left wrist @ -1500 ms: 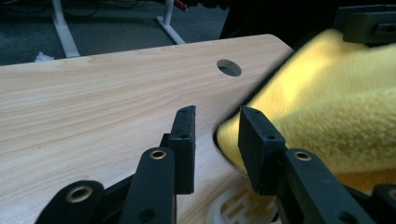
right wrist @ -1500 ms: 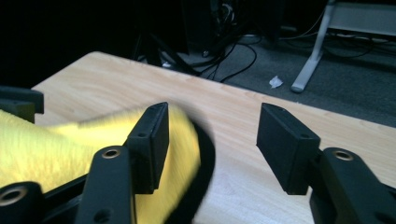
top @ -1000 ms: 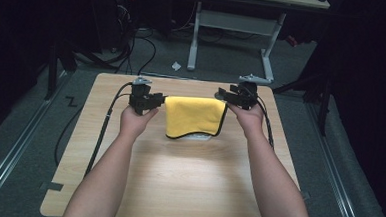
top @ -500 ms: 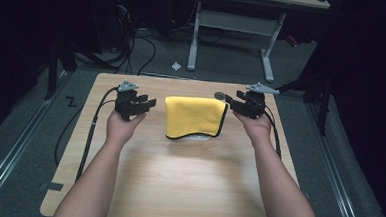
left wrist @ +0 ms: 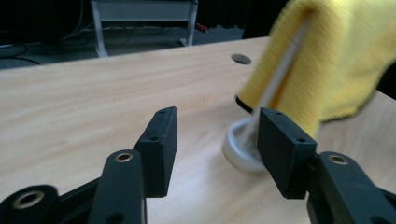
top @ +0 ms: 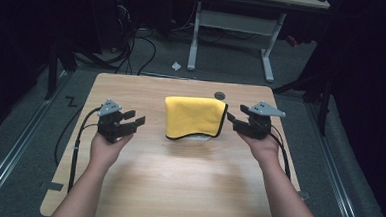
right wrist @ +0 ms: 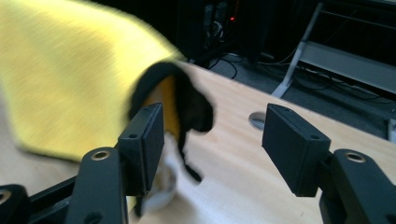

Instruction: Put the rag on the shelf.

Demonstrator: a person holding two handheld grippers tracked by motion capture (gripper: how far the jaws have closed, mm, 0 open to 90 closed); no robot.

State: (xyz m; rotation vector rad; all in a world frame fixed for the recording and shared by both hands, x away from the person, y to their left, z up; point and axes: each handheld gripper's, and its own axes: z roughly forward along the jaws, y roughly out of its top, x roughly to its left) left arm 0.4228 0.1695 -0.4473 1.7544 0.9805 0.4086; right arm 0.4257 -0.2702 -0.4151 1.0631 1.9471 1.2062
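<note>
Both tools, left tool (top: 136, 120) and right tool (top: 232, 119), have just opened empty and pulled away from the yellow cloth (top: 194, 117), now draped over a white stand (left wrist: 240, 149) mid-desk (top: 127, 185); draping looks finished.

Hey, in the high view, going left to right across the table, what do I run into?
Left hand-held gripper → yellow cloth draped over a white stand → right hand-held gripper, all on the wooden table.

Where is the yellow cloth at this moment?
In the high view the yellow cloth hangs draped over a white stand at the middle of the wooden table, between the left tool and the right tool, touching neither.
</note>
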